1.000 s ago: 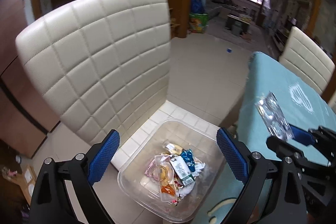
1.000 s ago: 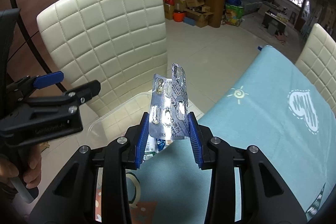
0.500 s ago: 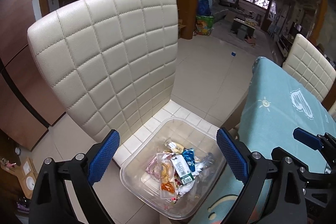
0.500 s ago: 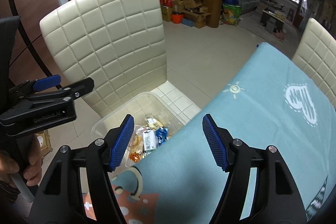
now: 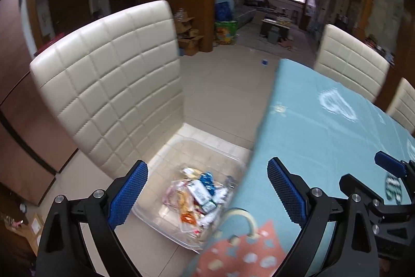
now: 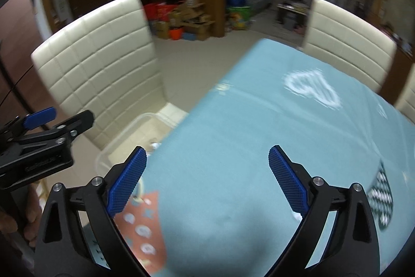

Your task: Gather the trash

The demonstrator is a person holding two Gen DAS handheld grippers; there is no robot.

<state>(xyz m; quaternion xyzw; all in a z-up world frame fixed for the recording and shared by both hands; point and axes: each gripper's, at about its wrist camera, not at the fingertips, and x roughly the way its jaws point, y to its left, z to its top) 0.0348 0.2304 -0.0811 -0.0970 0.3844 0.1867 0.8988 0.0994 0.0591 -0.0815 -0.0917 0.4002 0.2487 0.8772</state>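
A clear plastic bin sits on the seat of a cream quilted chair, beside the table edge. Several wrappers and packets lie in a heap inside it. My left gripper hangs above the bin and table edge, wide open and empty. My right gripper is over the blue tablecloth with its jaws still opening and nothing between them. In the right wrist view only the bin's rim shows past the cloth. Each gripper appears at the edge of the other's view.
A light blue cloth with white drawings and an orange patch covers the table. Two more cream chairs stand at its far side. Tiled floor stretches behind, with boxes and furniture far back.
The right gripper opened and let go of the silver blister pack, which is gone from view. Both grippers then shifted rightward from over the bin toward the table.
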